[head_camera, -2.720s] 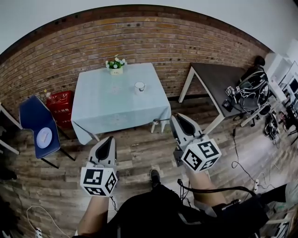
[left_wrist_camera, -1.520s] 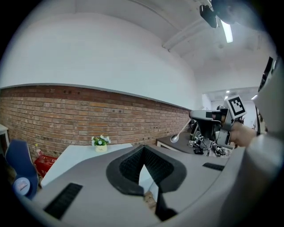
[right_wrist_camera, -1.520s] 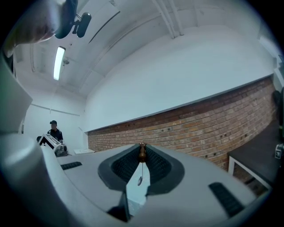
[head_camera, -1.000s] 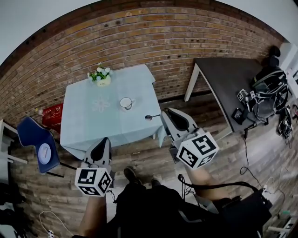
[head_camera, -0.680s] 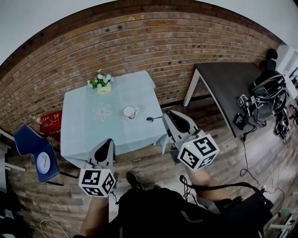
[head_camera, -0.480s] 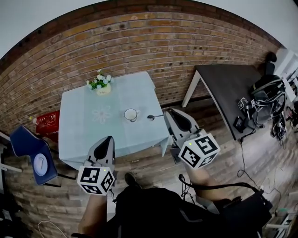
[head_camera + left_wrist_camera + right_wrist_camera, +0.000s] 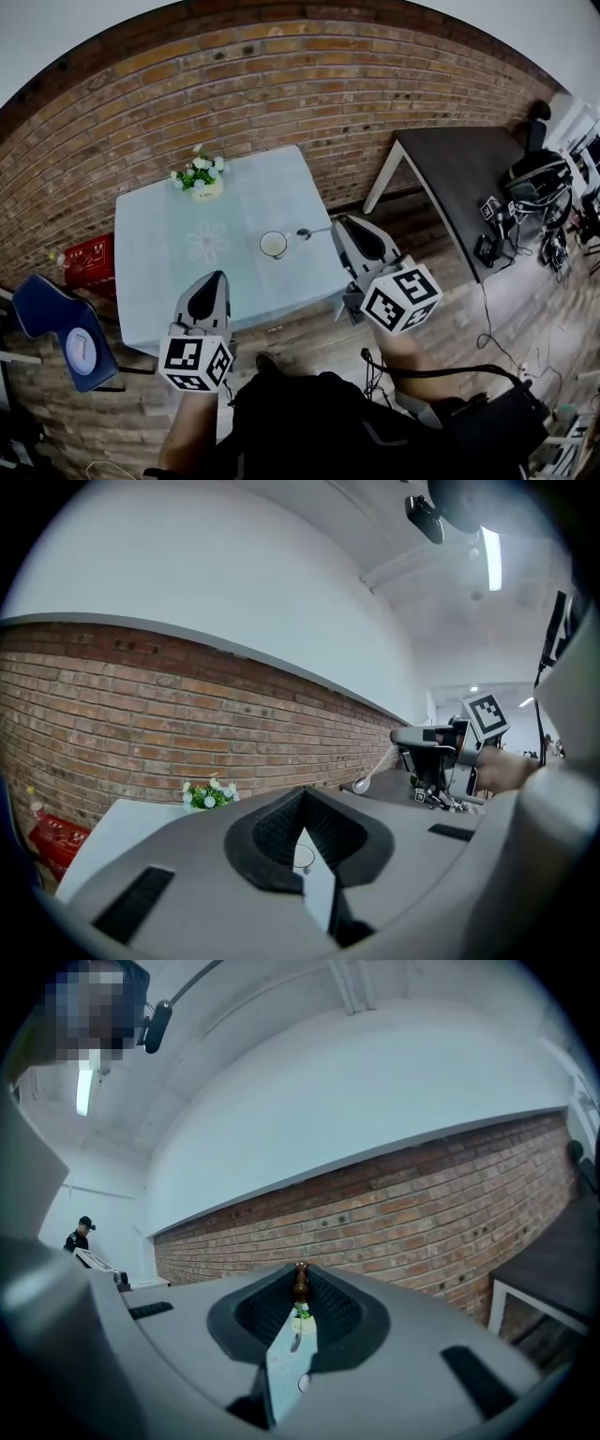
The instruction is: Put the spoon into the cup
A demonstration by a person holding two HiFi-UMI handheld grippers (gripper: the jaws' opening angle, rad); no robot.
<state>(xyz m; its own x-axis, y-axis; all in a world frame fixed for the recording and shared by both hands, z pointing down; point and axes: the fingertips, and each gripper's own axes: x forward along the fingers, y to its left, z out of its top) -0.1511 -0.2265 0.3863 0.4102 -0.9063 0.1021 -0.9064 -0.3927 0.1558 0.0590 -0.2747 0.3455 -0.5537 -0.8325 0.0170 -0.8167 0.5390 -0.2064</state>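
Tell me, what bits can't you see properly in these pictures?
Cup: in the head view, too small to tell what is inside.
Spoon handle: in the head view, its rear end is hidden by the right tool gripping it.
Left gripper view: the left tool covers all but a sliver of the cup.

We have walked up to the pale-blue clothed table (image 7: 159,234). Our right gripper (image 7: 343,223) has brought the small silver metal spoon (image 7: 314,231) in from beyond the table's edge to just beside the white round cup (image 7: 274,245).
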